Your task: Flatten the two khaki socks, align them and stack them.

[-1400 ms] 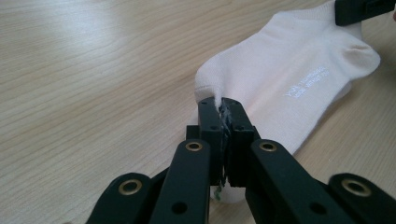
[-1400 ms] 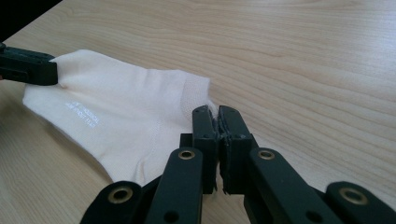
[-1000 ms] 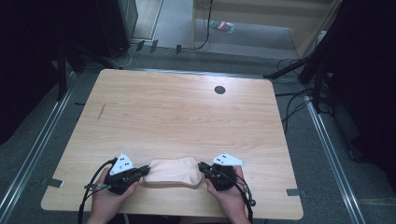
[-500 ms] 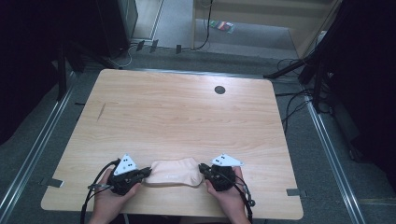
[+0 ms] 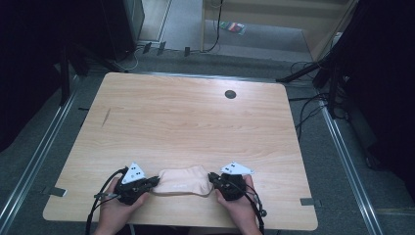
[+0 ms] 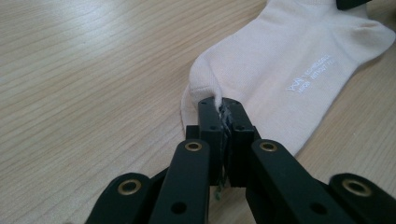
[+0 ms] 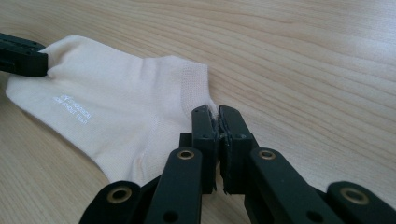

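A cream ankle sock [image 5: 183, 181] lies flat near the table's front edge, stretched between the two grippers. My left gripper [image 5: 155, 180] is shut on the sock's left end; in the left gripper view the jaws [image 6: 223, 108] pinch a fold of the sock [image 6: 299, 70], which bears small white lettering. My right gripper [image 5: 211, 177] is shut on the sock's right end; in the right gripper view the closed tips [image 7: 215, 116] bite the edge of the sock [image 7: 116, 116]. The other gripper's black jaw [image 7: 21, 53] holds the far corner there.
The wooden table [image 5: 186, 122] has a round black cable hole [image 5: 230, 94] near its far edge. Metal rails run along the floor on both sides, and cables lie on the floor at the right. A person's hands hold both grippers at the bottom edge.
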